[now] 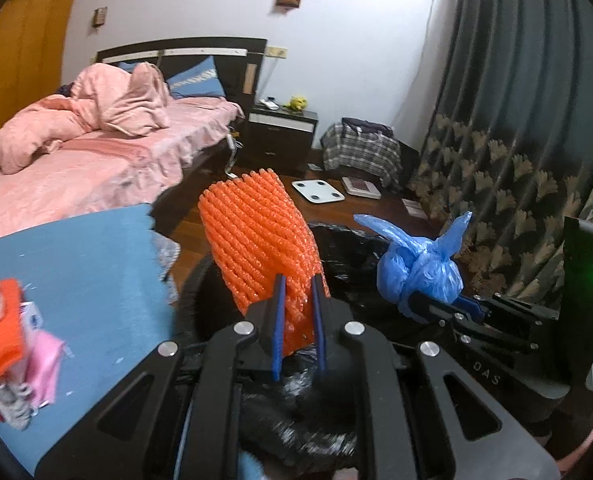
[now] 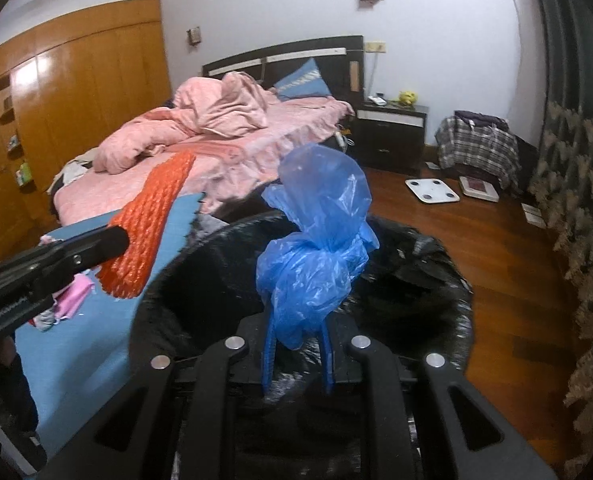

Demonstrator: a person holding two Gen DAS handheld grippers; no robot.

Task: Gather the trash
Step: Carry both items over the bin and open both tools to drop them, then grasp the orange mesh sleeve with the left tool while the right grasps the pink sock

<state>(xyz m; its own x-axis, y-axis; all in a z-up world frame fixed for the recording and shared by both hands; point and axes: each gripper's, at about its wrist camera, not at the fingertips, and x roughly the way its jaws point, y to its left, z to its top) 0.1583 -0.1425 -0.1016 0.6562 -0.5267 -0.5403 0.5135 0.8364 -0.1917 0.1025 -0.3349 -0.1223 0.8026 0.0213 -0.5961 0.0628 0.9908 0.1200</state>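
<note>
My left gripper is shut on an orange foam net sleeve, held upright above a bin lined with a black trash bag. The sleeve also shows in the right wrist view. My right gripper is shut on a knotted blue plastic bag, held over the black-lined bin. The blue bag also shows in the left wrist view, to the right of the sleeve. Both items hang above the bin opening.
A blue table at left holds orange and pink scraps. Behind are a pink bed, a dark nightstand, a white scale on the wood floor and a dark curtain at right.
</note>
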